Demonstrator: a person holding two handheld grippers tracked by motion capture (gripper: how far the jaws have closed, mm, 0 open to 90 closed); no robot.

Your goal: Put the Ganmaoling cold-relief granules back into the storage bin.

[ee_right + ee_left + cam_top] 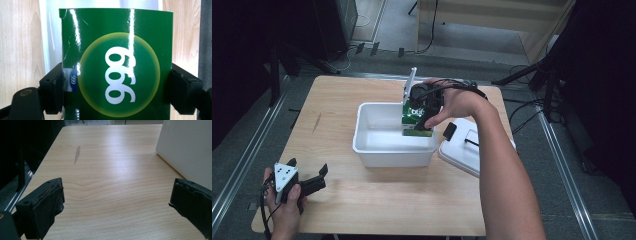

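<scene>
Gripping a green box point(417, 122) by its two sides, the right gripper point(424, 117) sits just right of centre in the high view, over the right end of the white tub point(377, 150). Its jaws are clamped on the box: in the right gripper view the green box point(117, 65) stands squarely between the two black pads point(53, 87), one pressed to each edge, with a yellow-ringed circle and white numerals facing the camera. The lower part of the box is down inside the tub, against its right wall, while the top rises above the rim. A white flap sticks up from behind the box toward the upper middle of the frame.

To the right of the tub, touching or nearly touching its corner, lies a white lid point(464, 150) with a dark handle, partly covered by the person's forearm.

Down in the lower left of the high view the left gripper point(307, 172) rests low on the wooden table point(377, 200), well apart from the tub. Its jaws stand wide apart with nothing between them; in the left gripper view bare table point(112, 182) lies between them and the tub wall point(187, 147) fills the upper right.
</scene>
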